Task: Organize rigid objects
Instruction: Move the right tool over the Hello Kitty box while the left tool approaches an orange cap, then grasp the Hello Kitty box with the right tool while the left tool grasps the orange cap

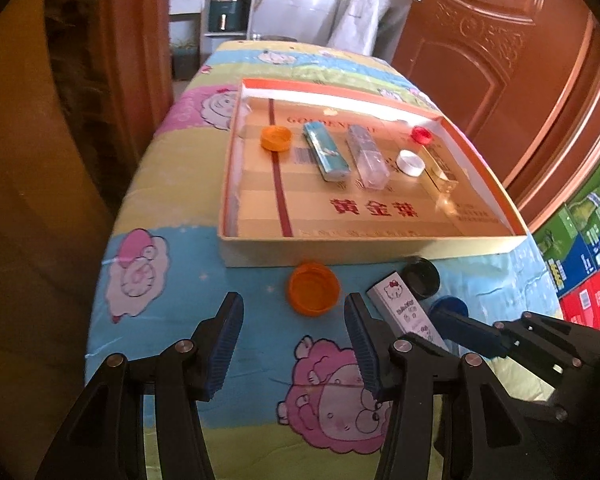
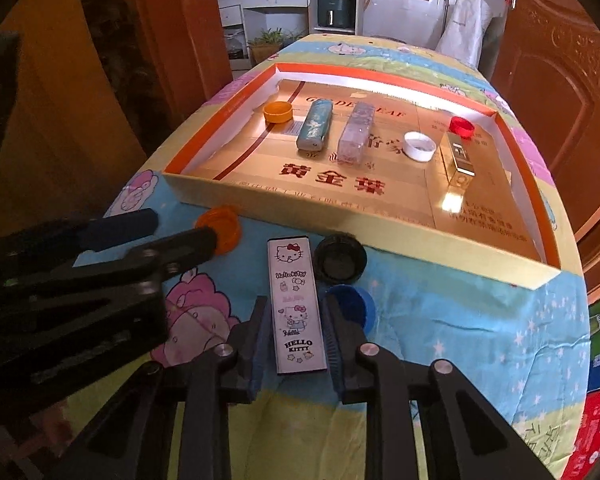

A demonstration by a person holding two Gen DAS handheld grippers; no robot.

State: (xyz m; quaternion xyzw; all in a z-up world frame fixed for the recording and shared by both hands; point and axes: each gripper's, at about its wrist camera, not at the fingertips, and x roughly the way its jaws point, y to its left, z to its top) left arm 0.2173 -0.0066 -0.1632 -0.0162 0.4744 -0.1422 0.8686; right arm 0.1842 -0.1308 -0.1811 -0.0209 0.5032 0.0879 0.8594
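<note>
A shallow cardboard box (image 1: 380, 246) (image 2: 340, 220) holds an orange cap (image 1: 275, 138), a teal lighter (image 1: 326, 152), a clear case (image 1: 367, 157), a white cap (image 1: 411, 163), a red cap (image 1: 421, 135) and a gold case (image 2: 460, 156). In front of the box lie a big orange cap (image 1: 313, 288) (image 2: 220, 227), a black cap (image 1: 421, 276) (image 2: 340, 263), a blue cap (image 2: 354, 306) and a white Hello Kitty case (image 2: 297, 304) (image 1: 404, 310). My left gripper (image 1: 292, 312) is open just short of the big orange cap. My right gripper (image 2: 296, 312) has its fingers closed against the sides of the Hello Kitty case.
The table is covered by a cartoon-print cloth (image 1: 160, 240). A wooden door (image 1: 500, 60) stands at the right, colourful cartons (image 1: 584, 256) lie on the floor at the right, and a kitchen doorway (image 2: 320, 4) is behind the table.
</note>
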